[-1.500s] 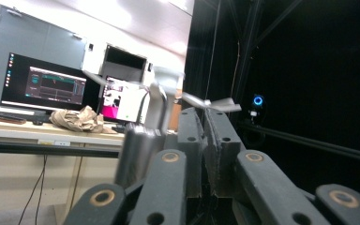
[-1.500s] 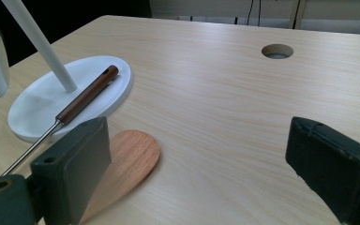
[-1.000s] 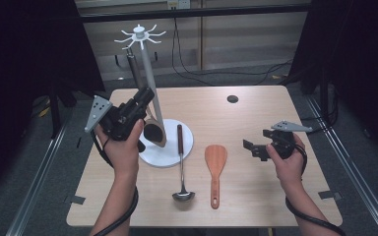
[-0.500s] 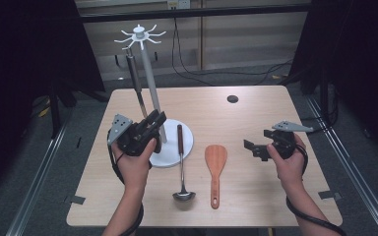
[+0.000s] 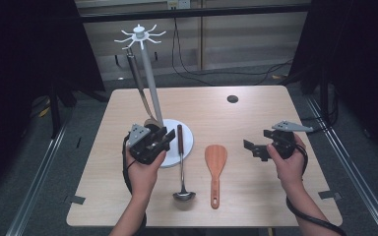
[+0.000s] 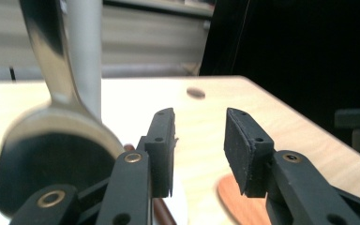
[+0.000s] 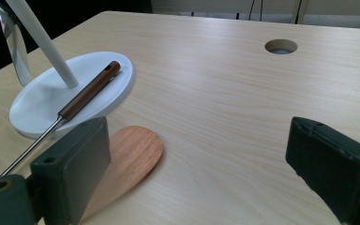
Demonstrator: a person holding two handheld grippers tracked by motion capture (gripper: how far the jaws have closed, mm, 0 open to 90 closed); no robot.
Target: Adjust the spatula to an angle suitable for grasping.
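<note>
Since the earlier frame my left gripper [image 5: 161,139] has dropped beside the stand base [image 5: 189,143], jaws just opening, nothing between them. One spoon [image 5: 139,89] hangs upper left; ladle [image 5: 181,162] and wooden spatula [image 5: 215,169] lie waiting. Right gripper [image 5: 254,149] hovers spread, empty

White stand [image 5: 184,140], reddish wooden spatula [image 5: 215,162]

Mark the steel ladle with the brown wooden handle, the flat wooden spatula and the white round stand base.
steel ladle with brown wooden handle [image 5: 179,142]: high view, on the handle.
flat wooden spatula [image 5: 215,158]: high view, on the blade.
white round stand base [image 7: 37,101]: right gripper view, bare top.
</note>
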